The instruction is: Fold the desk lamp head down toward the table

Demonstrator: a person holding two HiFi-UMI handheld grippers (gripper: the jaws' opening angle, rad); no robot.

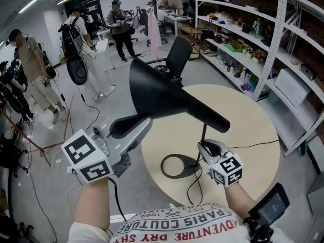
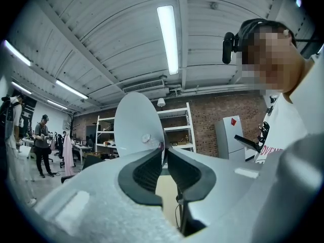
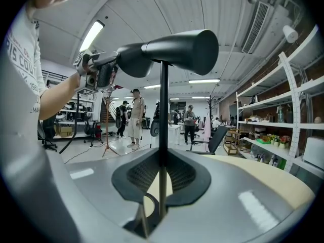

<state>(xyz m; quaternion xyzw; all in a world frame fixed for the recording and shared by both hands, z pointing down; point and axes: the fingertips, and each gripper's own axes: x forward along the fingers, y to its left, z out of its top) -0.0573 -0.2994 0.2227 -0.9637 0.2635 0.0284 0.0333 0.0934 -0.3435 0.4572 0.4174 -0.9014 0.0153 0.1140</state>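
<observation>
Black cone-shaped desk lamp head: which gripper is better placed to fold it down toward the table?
Left. The left gripper is clamped on the rim of the black cone-shaped lamp head and could tip it down; the right gripper holds the thin black stem, steadying it.

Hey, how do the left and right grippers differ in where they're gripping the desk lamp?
The left gripper pinches the rim of the lamp head; the right gripper clamps the thin pole. The left gripper sits high, off the edge of the table; the right gripper sits low, near the ring base. Both have their jaws closed on what they hold.
</observation>
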